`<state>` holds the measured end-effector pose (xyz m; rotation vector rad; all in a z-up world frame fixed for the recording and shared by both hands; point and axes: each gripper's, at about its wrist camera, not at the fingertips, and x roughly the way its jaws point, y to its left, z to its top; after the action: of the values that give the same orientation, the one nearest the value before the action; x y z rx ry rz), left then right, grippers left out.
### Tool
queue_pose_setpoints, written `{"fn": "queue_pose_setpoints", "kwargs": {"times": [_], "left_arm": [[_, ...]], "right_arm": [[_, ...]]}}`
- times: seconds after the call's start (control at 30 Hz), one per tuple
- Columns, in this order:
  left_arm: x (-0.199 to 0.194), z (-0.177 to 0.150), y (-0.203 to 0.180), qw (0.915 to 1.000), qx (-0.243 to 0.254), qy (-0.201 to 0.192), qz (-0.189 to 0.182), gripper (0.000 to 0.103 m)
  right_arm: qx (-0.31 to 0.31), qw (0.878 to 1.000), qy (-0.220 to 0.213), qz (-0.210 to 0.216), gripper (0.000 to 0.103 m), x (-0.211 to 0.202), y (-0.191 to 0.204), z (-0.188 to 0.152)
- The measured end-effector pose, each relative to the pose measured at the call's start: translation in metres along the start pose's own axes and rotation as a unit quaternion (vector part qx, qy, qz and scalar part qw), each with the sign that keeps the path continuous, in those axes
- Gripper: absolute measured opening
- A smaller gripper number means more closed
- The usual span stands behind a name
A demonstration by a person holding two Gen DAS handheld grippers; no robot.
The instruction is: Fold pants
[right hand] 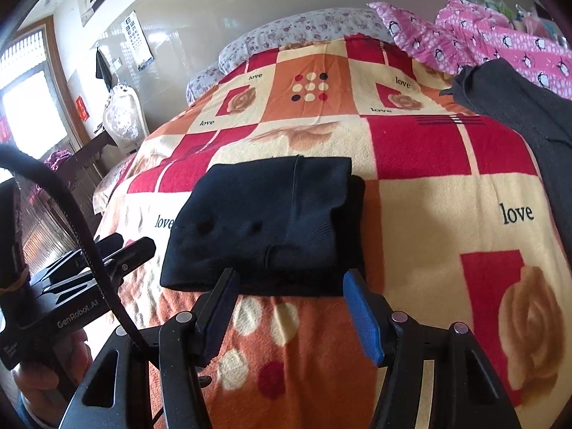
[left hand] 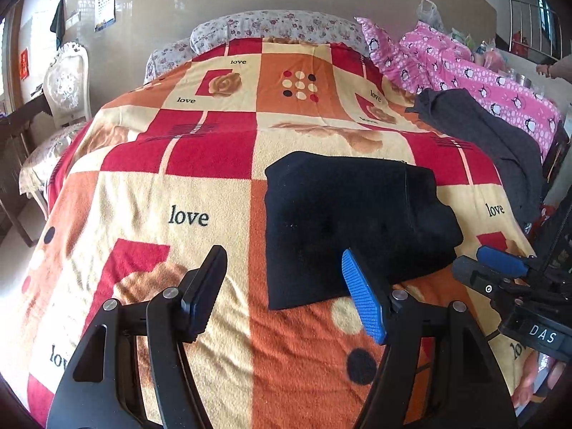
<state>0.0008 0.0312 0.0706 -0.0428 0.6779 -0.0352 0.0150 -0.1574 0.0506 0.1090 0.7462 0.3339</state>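
Observation:
The black pants (left hand: 350, 214) lie folded into a compact rectangle on the patterned bedspread (left hand: 178, 196). My left gripper (left hand: 283, 254) hovers open just short of the bundle's near left corner, with nothing between its pads. In the right wrist view the pants (right hand: 264, 218) sit straight ahead. My right gripper (right hand: 290, 273) stands open at their near edge, its pads not pressing the cloth. Each gripper shows in the other's view: the right gripper (left hand: 482, 262) at the far right, the left gripper (right hand: 132, 246) at the left.
A dark grey garment (left hand: 482, 132) lies on the bed's right side beside a pink penguin quilt (left hand: 482, 71). Floral pillows (left hand: 271, 25) line the head of the bed. A white chair (left hand: 68, 82) stands left of the bed. A black cable (right hand: 71, 207) arcs across the right wrist view.

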Motion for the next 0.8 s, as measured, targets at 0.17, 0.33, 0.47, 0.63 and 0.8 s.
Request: {"fn": "queue_pose_setpoints", "kwargs": {"times": [0.17, 0.33, 0.47, 0.63, 0.8], "left_arm": [[-0.014, -0.008, -0.002, 0.9998, 0.000, -0.010, 0.015, 0.068], [-0.025, -0.013, -0.005, 0.9996, -0.002, -0.019, 0.021, 0.068], [-0.030, -0.015, -0.005, 0.9995, -0.009, -0.018, 0.022, 0.068], [-0.037, -0.017, -0.006, 0.9993, -0.005, -0.023, 0.028, 0.068], [-0.040, -0.020, -0.007, 0.9994, -0.004, -0.019, 0.027, 0.068]], "right_arm": [[0.003, 1.000, -0.003, -0.002, 0.059, -0.003, 0.008, -0.005], [0.004, 1.000, -0.003, -0.001, 0.059, -0.008, 0.013, -0.008], [0.003, 1.000, -0.007, -0.002, 0.059, -0.011, 0.017, -0.008], [-0.003, 1.000, -0.011, -0.002, 0.059, -0.013, 0.021, -0.009], [-0.002, 1.000, -0.006, 0.000, 0.059, -0.011, 0.024, -0.013]]}}
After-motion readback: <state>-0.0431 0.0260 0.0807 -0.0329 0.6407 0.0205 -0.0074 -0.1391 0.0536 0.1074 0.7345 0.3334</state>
